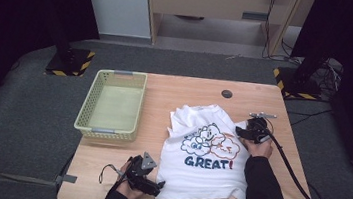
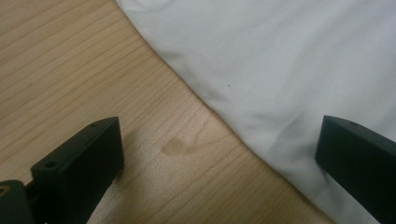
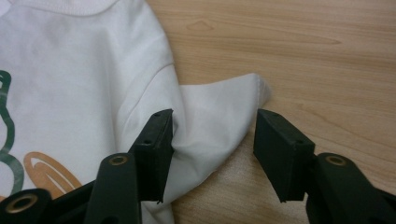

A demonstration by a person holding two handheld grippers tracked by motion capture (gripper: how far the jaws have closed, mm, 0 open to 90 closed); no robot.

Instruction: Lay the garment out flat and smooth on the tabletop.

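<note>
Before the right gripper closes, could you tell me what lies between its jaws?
The white T-shirt's sleeve lies between the right gripper's open jaws, over bare table, in the right gripper view.

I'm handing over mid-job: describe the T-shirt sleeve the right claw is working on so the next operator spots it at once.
On the wooden table, right of the pale basket, lies a white T-shirt printed with GREAT!. Go to its right edge: the short sleeve sticks out onto bare wood, between the right claw jaws. Unlike the printed chest, it is plain white and ends in a stitched hem.
</note>
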